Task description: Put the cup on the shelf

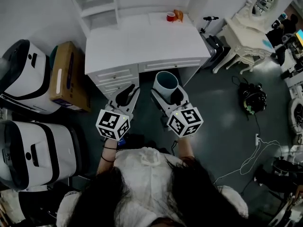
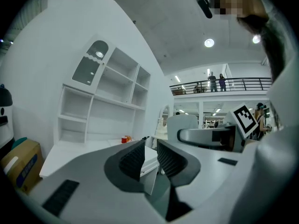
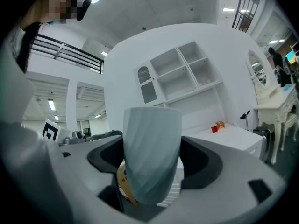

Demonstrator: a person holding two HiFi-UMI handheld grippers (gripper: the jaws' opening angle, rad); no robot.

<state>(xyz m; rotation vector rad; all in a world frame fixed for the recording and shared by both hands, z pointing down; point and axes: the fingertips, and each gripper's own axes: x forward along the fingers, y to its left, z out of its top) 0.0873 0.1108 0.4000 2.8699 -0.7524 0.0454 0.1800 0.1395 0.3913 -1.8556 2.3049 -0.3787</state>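
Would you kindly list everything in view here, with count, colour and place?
cup: 1, pale grey-blue, in the right tongs
desk: 1, white, ahead
shelf unit: 1, white, at the desk's back edge
red cup: 1, red, desk top, far right corner
orange item: 1, beside the red cup, kind unclear
cardboard box: 1, brown, floor left of the desk
machines: 2, white and black, floor far left
dressing table: 1, white, right of the desk
left tongs: 1, grey, jaws nearly together, empty
right tongs: 1, grey, gripping the cup
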